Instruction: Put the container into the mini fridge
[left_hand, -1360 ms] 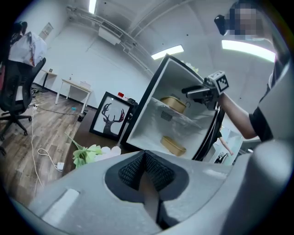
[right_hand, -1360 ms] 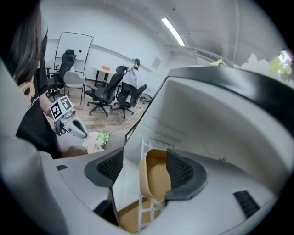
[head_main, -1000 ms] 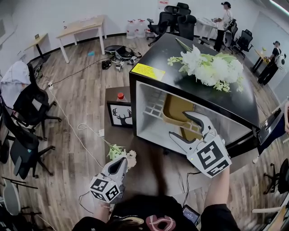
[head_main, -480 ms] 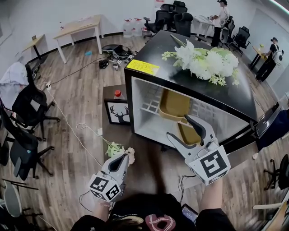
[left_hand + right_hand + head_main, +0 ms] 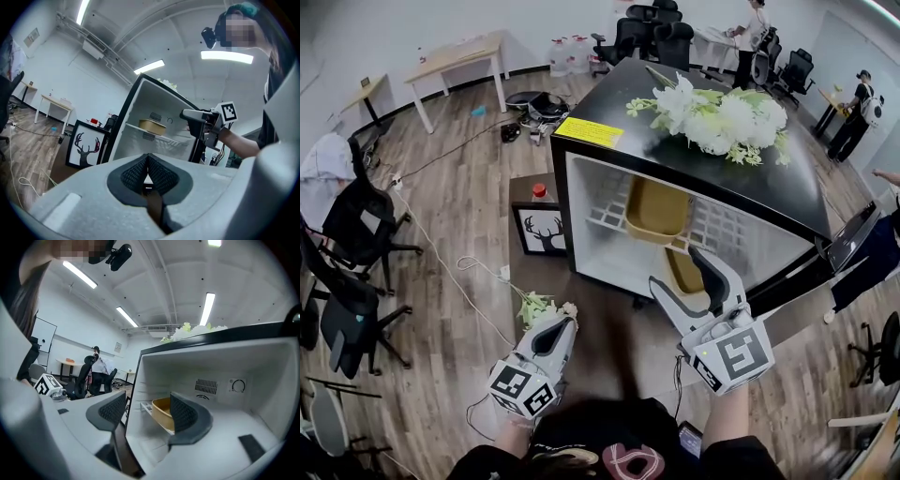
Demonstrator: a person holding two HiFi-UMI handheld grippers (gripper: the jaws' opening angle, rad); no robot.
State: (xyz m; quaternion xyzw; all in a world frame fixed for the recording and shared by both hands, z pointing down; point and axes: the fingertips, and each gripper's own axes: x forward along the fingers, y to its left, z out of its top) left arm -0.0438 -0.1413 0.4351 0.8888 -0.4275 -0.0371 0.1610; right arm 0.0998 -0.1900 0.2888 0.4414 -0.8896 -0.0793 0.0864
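Left gripper [image 5: 555,328] hangs low, clenched on nothing; right gripper [image 5: 675,269], jaws spread and empty, faces the open mini fridge [image 5: 712,178]. Container [image 5: 656,211] sits on the wire shelf inside. Likely hazard: a careless jaw swing dislodging it.

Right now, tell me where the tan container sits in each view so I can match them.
Head view: container on the wire shelf, upper centre-right.
Left gripper view: container small, just above centre, on the shelf.
Right gripper view: container below centre, on the shelf.
Shared landmark: the open mini fridge, white inside.
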